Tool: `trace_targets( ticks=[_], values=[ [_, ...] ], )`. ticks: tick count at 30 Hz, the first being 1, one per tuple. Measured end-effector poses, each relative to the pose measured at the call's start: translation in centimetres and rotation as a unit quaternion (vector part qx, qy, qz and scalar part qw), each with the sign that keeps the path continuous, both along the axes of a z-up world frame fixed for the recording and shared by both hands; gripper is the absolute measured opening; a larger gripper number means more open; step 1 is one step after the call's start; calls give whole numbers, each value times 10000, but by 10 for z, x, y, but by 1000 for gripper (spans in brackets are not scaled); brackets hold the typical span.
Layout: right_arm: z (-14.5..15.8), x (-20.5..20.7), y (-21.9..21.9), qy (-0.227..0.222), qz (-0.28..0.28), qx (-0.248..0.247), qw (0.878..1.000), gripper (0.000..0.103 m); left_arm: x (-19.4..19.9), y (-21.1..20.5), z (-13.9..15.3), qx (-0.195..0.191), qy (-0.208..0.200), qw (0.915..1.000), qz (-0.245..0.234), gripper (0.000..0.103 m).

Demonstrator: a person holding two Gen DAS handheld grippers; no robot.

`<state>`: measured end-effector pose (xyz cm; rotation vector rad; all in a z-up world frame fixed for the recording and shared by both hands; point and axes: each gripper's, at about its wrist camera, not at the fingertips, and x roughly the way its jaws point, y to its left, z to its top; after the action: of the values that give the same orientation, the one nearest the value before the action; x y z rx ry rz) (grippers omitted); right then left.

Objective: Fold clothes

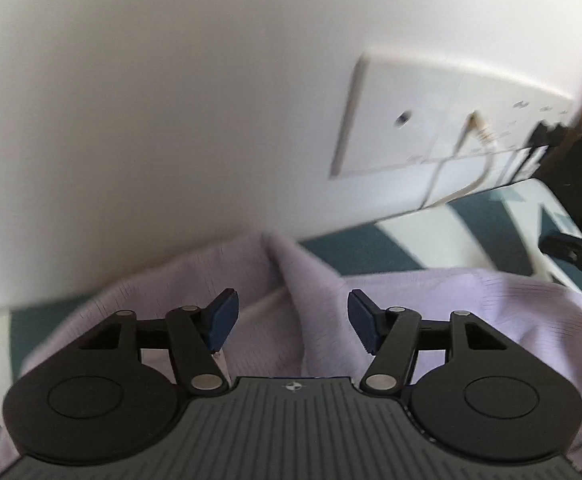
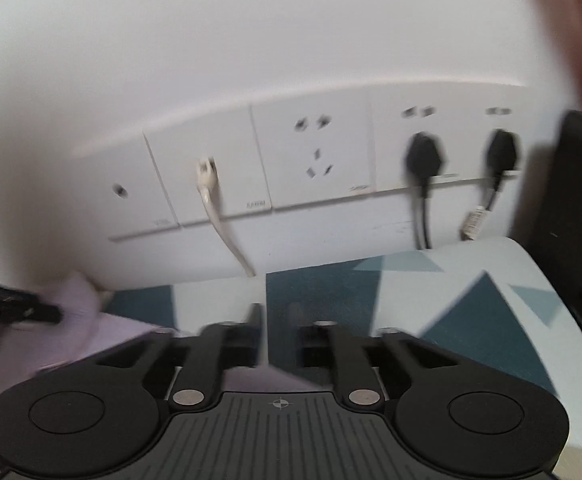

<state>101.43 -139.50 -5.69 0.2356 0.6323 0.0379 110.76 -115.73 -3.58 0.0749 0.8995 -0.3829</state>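
Observation:
A lilac garment (image 1: pixel 451 300) lies rumpled on a teal and white patterned tablecloth (image 1: pixel 371 248), with a raised fold running between my left gripper's fingers. My left gripper (image 1: pixel 293 318) hovers over it, open, its blue pads (image 1: pixel 223 320) wide apart and holding nothing. In the right wrist view the garment (image 2: pixel 103 336) reaches only the left and lower left. My right gripper (image 2: pixel 279 334) is blurred, its jaws a narrow gap apart over the tablecloth (image 2: pixel 471 320), nothing seen between them. The left gripper's black tip (image 2: pixel 11 304) shows at the left edge.
A white wall stands close behind the table, carrying a row of sockets (image 2: pixel 315 152). A white cable (image 2: pixel 219 220) and two black plugs (image 2: pixel 423 156) hang down from it. A dark box-like object (image 2: pixel 579 220) stands at the table's right end. The right gripper's black body (image 1: pixel 571 252) is at right.

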Motion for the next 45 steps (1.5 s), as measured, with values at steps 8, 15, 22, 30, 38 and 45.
trace_targets(
  ticks=[8,15,22,30,38,45],
  values=[
    [20,-122,-52,-97,-767,860,9933,40,-67,-22,42,-284,-168,9964,-781,62],
    [4,-144,-23,633,-712,658,9933,47,-113,-51,-9,133,590,9921,-1101,62],
    [-4,-164,9,1164,-588,-1070,9857,43,-113,-51,-36,376,754,9941,-679,62],
    [-24,-158,3,1241,-787,-1392,9793,4,-110,-56,-43,449,667,9948,-625,66],
    [-14,-163,-64,630,-2147,-372,9739,5,-109,-60,-46,487,587,9951,-636,72],
    [9,-157,-57,780,-1896,-119,9787,30,-110,-55,-43,328,615,9950,-720,72]
  ],
)
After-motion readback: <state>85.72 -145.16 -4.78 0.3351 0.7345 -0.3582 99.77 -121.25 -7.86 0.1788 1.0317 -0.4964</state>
